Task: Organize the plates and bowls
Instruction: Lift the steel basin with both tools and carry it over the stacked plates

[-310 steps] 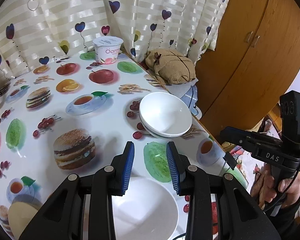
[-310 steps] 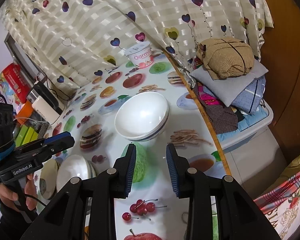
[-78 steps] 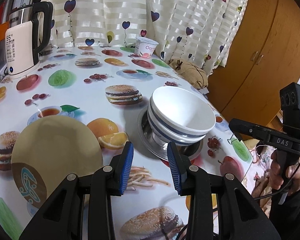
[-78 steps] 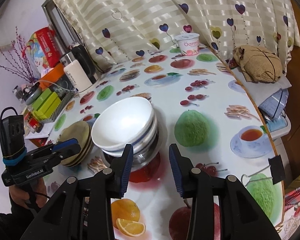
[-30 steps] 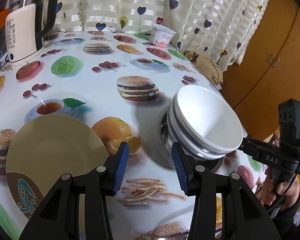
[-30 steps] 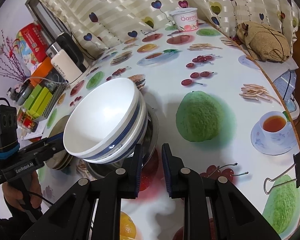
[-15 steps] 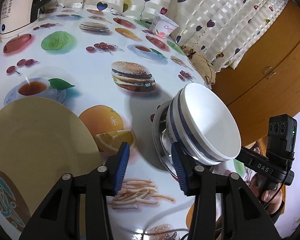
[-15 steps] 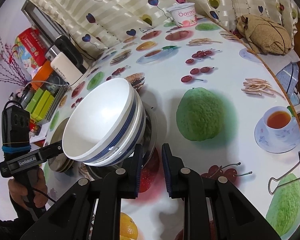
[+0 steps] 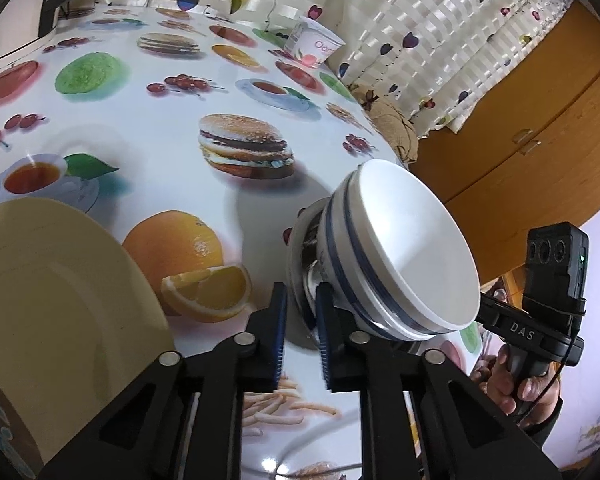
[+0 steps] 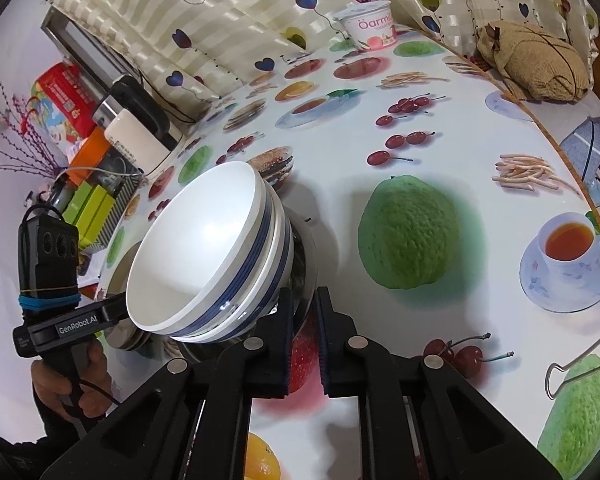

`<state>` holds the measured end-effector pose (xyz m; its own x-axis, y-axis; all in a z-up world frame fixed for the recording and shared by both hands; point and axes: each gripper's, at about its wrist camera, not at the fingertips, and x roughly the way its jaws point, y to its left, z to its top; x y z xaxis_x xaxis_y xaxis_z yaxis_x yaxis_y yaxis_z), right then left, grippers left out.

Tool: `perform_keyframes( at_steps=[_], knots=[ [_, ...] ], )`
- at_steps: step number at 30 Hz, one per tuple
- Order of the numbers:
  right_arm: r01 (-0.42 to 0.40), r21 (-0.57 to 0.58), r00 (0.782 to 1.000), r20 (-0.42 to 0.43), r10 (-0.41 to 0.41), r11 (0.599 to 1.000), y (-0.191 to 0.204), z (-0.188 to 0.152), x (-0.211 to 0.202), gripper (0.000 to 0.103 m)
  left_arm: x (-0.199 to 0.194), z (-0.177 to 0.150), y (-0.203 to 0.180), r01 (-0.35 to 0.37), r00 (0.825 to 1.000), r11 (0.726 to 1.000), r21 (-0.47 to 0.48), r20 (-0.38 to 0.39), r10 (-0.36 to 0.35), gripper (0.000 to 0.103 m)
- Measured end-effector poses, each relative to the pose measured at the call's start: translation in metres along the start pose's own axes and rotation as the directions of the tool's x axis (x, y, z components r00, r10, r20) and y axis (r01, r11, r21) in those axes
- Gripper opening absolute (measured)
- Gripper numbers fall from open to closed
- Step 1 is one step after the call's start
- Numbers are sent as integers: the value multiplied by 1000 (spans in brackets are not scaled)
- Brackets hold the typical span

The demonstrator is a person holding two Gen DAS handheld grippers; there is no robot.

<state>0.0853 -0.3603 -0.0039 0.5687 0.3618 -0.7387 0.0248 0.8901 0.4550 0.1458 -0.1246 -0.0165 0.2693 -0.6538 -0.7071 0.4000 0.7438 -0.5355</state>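
A stack of white bowls with blue bands (image 9: 404,256) (image 10: 220,260) sits in a steel bowl (image 9: 300,268) (image 10: 300,276). My left gripper (image 9: 300,312) is shut on the steel bowl's rim from one side. My right gripper (image 10: 303,316) is shut on the rim from the opposite side. The stack looks tilted and raised off the fruit-print tablecloth (image 9: 140,128). A tan plate stack (image 9: 52,304) lies left of the left gripper and shows in the right wrist view (image 10: 120,276) behind the bowls.
A white kettle (image 10: 136,140) (image 9: 16,8), boxes (image 10: 92,200) and a yogurt tub (image 10: 374,24) (image 9: 316,44) stand along the curtain side. A binder clip (image 10: 580,356) lies near the right table edge. A wooden cabinet (image 9: 520,120) stands beyond the table.
The left gripper closed from open onto the steel bowl's rim. The right gripper stayed shut on the rim. The bowl stack now sits closer and more tilted in both views.
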Motion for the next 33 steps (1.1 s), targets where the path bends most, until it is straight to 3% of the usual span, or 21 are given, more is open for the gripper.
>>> perform_keyframes(
  at_steps=[33],
  knots=[
    [-35,-22,999,22,36,999,14,7,-7,10,-18,2,1,6,999,1000,4,45,-6,13]
  ],
)
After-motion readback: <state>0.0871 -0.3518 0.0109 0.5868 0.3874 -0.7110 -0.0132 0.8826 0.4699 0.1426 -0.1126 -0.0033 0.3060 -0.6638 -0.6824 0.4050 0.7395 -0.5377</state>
